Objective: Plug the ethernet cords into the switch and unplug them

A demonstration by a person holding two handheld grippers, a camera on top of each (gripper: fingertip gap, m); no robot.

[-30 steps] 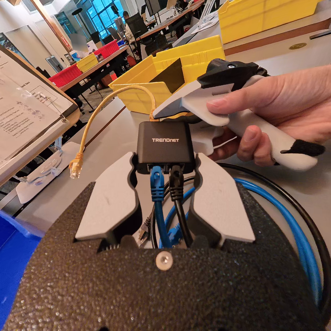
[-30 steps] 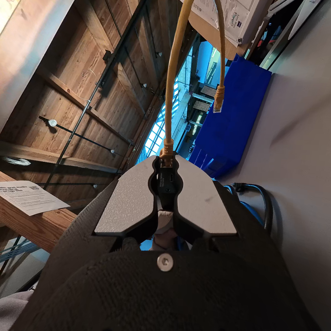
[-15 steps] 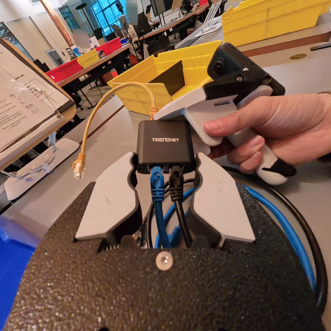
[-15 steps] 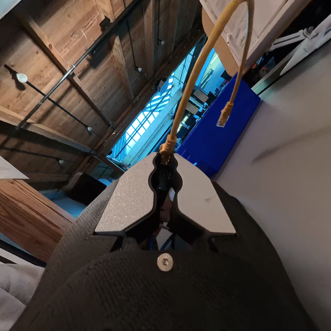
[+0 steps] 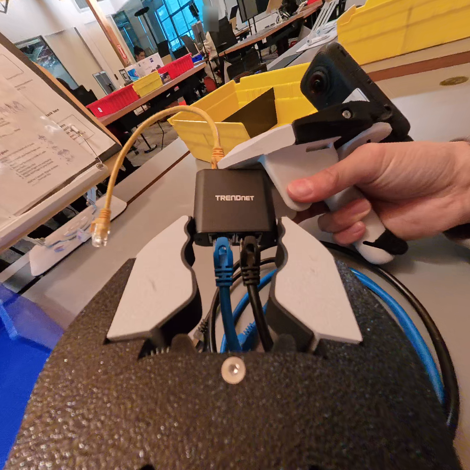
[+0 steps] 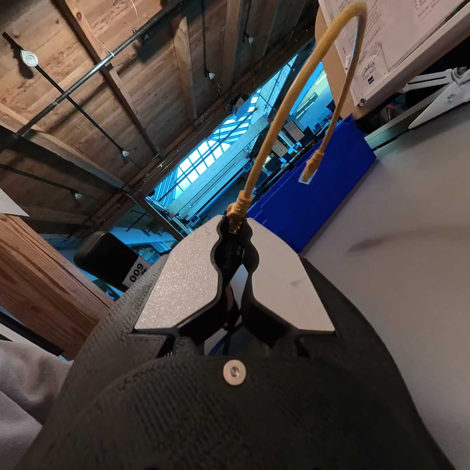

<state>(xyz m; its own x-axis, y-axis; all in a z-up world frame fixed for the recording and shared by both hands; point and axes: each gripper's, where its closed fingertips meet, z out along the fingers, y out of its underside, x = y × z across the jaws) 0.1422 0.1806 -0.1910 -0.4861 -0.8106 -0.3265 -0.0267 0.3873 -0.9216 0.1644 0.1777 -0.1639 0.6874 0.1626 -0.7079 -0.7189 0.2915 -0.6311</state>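
My left gripper point(image 5: 234, 225) is shut on the sides of a small black switch point(image 5: 232, 203) and holds it above the grey table point(image 5: 432, 274). A blue cord point(image 5: 223, 259) and a black cord point(image 5: 250, 259) are plugged into its near face. A yellow cord point(image 5: 132, 145) is plugged into the far face, and its free end point(image 5: 100, 229) hangs at the left. My right gripper point(image 6: 234, 225), held by a hand point(image 5: 394, 188), is shut on the yellow cord's plug point(image 6: 237, 206) at the switch's far end. It also shows in the left wrist view point(image 5: 223, 165).
A yellow bin point(image 5: 203, 132) stands just behind the switch. A tilted stand with a printed page point(image 5: 38, 152) is at the left, and a blue bin point(image 6: 318, 198) at the table's left edge. Loops of blue and black cable point(image 5: 419, 338) lie on the table. The grippers are tip to tip, or close to it.
The right gripper has rolled and tilted while staying shut at the switch's far end, so its camera now faces the left view. The yellow cord's free end has swung. The left grip is unchanged.
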